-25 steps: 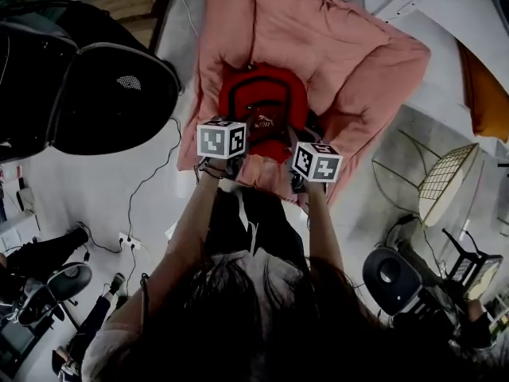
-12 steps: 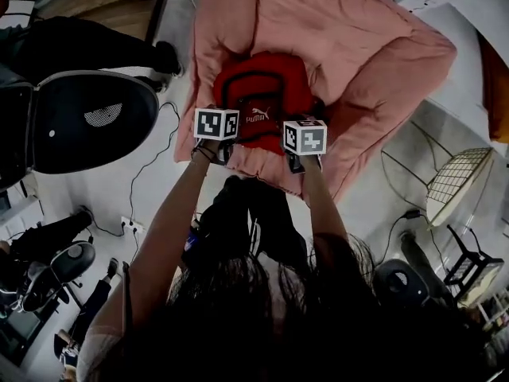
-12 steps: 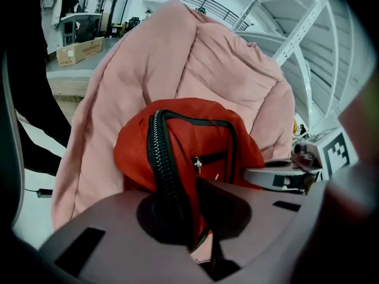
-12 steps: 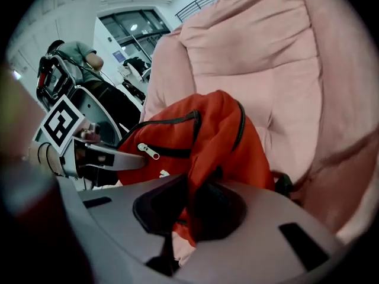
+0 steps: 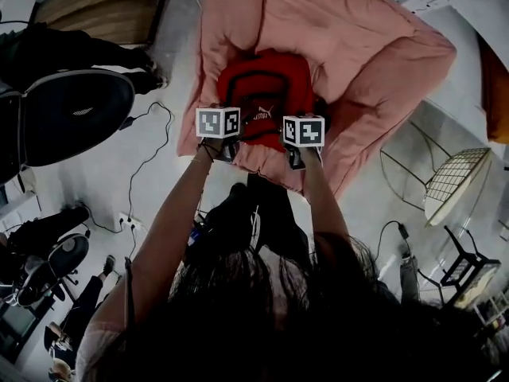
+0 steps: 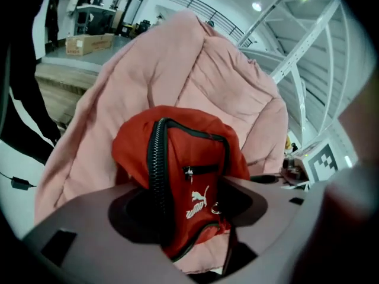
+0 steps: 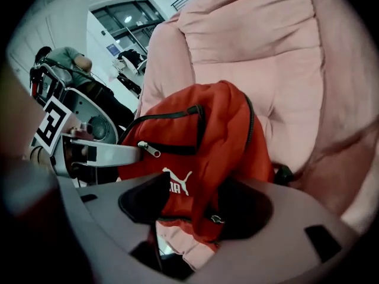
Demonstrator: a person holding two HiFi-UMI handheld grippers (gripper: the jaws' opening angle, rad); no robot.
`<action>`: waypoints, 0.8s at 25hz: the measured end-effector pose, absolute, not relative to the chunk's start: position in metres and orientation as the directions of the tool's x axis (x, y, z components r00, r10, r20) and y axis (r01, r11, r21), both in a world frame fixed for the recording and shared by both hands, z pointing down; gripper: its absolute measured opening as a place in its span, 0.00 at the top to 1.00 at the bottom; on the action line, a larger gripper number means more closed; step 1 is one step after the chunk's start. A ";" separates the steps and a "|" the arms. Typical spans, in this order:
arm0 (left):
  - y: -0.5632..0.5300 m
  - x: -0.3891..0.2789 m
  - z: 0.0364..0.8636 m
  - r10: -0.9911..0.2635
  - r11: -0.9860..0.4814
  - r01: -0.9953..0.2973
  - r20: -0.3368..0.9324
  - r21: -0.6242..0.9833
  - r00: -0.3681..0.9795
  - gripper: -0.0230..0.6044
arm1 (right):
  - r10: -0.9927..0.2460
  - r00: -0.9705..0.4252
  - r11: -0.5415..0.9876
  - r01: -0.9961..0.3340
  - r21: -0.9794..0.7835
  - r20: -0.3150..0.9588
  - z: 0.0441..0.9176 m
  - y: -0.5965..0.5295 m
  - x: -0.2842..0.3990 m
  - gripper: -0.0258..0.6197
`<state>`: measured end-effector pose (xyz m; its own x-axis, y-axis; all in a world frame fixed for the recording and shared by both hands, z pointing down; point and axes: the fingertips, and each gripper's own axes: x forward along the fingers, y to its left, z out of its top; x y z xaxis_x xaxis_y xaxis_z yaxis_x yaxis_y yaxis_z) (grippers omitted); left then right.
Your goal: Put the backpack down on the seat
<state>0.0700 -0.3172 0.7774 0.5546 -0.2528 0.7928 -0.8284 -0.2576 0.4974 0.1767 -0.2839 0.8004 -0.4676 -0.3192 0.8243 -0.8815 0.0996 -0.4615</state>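
Since the earlier frame: backpack (image 5: 258,94) lowered into seat (image 5: 358,46), both tongs down with it; jaws of left gripper (image 6: 183,218) and right gripper (image 7: 189,218) just opened, now standing wide. Red fabric of the lower front edge between each pair, pads not pressing. Propped against the pink back cushion, logo side towards the person. Judged done: set down, released. Left: drawing both grippers clear; watching for a forward slump.

The red fabric backpack (image 5: 266,94) is set on the pink cushioned seat (image 5: 358,46); a black rounded chair (image 5: 75,126) is placed to its left.
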 end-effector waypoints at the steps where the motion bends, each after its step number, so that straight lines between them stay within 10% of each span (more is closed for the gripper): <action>1: -0.318 0.066 0.774 -0.285 -0.245 -0.834 0.785 0.494 0.549 0.51 | -0.336 -0.445 0.081 -0.892 -0.445 0.830 0.797 -0.283 0.183 0.58; 20: -0.241 0.003 0.567 -0.518 -0.541 -0.705 0.478 0.458 0.709 0.52 | -0.733 -0.411 0.118 -0.862 -0.494 0.542 0.591 -0.203 0.165 0.61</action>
<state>0.0025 -0.2409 0.5670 0.7089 -0.5184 0.4783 -0.7050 -0.5414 0.4582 0.1651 -0.2035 0.5906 -0.4110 -0.7331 0.5419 -0.8616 0.1182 -0.4936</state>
